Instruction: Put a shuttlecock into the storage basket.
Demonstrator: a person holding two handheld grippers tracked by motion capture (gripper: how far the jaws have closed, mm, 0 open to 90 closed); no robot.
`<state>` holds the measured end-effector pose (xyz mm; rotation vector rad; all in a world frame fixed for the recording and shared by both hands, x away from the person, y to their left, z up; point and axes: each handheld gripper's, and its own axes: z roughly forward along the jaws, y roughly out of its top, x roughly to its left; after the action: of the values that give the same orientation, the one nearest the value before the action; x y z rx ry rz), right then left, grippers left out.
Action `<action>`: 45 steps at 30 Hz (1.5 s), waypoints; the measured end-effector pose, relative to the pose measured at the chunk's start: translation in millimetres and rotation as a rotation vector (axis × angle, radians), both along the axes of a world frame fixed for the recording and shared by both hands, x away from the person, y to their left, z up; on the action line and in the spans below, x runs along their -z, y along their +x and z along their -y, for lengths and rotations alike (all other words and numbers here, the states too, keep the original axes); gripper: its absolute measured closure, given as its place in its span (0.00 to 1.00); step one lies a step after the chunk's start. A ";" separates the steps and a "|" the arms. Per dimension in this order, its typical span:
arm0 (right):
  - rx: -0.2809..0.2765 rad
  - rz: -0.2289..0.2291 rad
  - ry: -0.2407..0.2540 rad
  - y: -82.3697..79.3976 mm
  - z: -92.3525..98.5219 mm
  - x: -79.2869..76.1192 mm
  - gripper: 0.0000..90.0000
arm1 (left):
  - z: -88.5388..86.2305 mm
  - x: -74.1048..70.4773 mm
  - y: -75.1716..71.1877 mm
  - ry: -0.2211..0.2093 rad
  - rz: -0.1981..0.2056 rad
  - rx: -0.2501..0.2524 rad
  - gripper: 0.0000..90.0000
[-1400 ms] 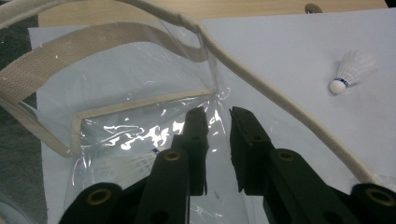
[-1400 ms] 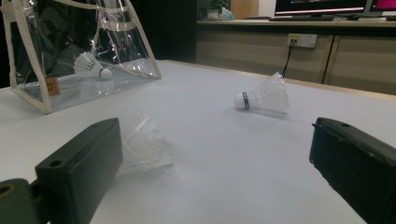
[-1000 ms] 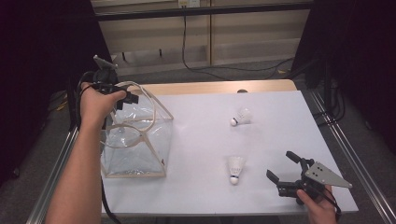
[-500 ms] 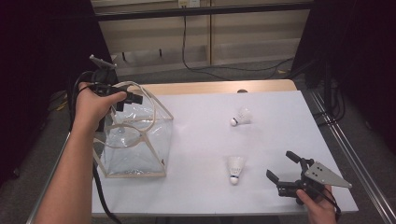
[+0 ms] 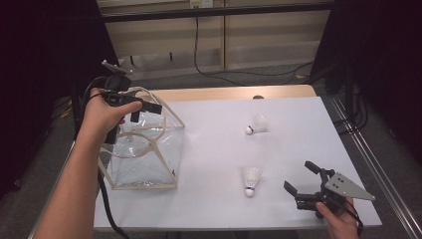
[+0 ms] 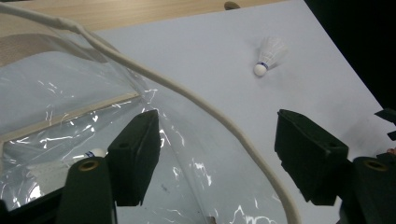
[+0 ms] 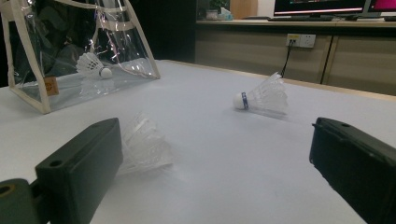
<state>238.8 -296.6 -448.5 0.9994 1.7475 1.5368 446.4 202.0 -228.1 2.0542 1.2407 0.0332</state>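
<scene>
Above clear bag (image 5: 144, 154), left tongs (image 5: 144, 110) opening, shuttlecock (image 6: 91, 153) inside below.

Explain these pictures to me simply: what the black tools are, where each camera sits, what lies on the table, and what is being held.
A person holds a hand-held clamp with two black jaws in each hand. The high view looks down from above; each of the other two cameras rides on one clamp and looks along its jaws. On the white table stands a clear bag with one shuttlecock inside. Two more shuttlecocks lie outside: the far shuttlecock and the near shuttlecock. The left gripper hovers over the bag; its jaws have just been opening, and nothing is between them. The right gripper rests open, holding nothing.
</scene>
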 end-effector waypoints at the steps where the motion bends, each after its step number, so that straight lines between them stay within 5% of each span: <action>1: 0.000 0.000 0.001 -0.1 0.0 -0.1 0.03 | 0.8 0.1 -0.4 0.002 -0.002 0.005 0.33; 10: 0.000 0.000 0.003 -0.3 0.1 -0.1 0.03 | 13.7 -3.0 -8.4 -0.028 0.012 0.070 0.25; 45: -0.002 0.000 0.004 -0.6 -0.1 -0.4 0.03 | 51.2 -2.0 -26.6 -0.064 0.050 0.227 0.21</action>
<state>238.2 -296.5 -448.1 0.9999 1.7462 1.5421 419.8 150.8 -226.0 2.1123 0.9607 -0.0598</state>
